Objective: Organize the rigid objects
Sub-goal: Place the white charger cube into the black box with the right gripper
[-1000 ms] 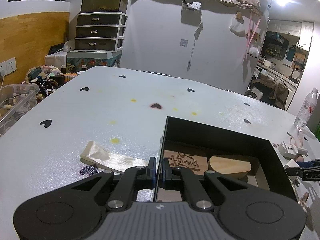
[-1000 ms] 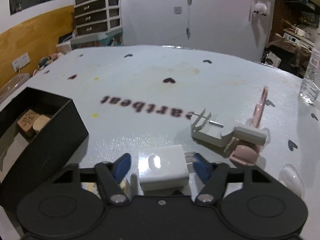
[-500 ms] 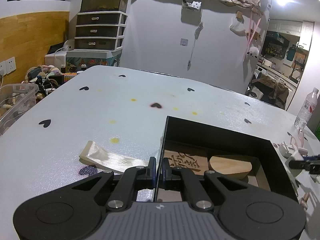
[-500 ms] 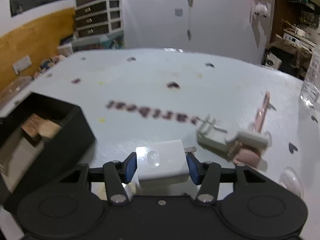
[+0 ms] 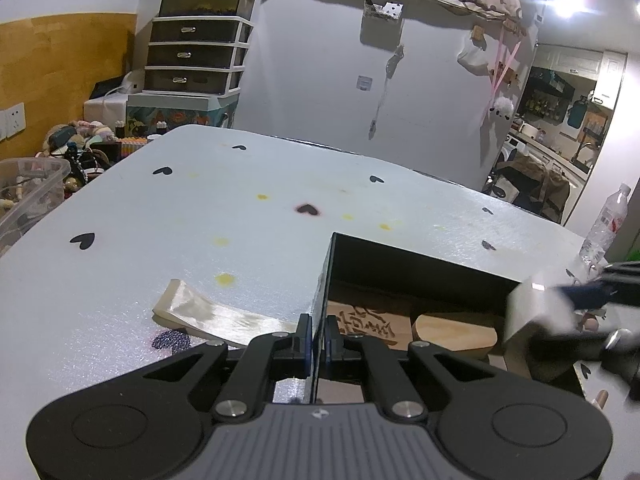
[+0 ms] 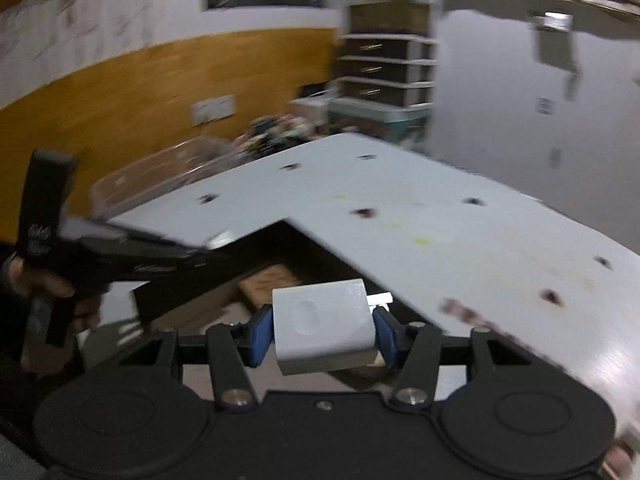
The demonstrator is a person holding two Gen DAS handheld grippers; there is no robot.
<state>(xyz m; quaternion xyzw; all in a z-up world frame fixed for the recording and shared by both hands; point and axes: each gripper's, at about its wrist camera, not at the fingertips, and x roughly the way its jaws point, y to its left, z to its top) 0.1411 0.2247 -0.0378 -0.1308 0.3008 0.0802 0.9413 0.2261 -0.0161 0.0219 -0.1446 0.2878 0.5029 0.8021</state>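
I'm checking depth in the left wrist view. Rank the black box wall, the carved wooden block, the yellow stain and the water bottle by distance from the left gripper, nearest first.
1. Black box wall: pinched by the left gripper.
2. Carved wooden block: inside the box, just right.
3. Yellow stain: on the table, ahead left.
4. Water bottle: far right.

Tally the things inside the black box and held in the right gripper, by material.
Wooden pieces in the black box: 2 (engraved block, rounded piece)
White plastic charger in the right gripper: 1
Total: 3
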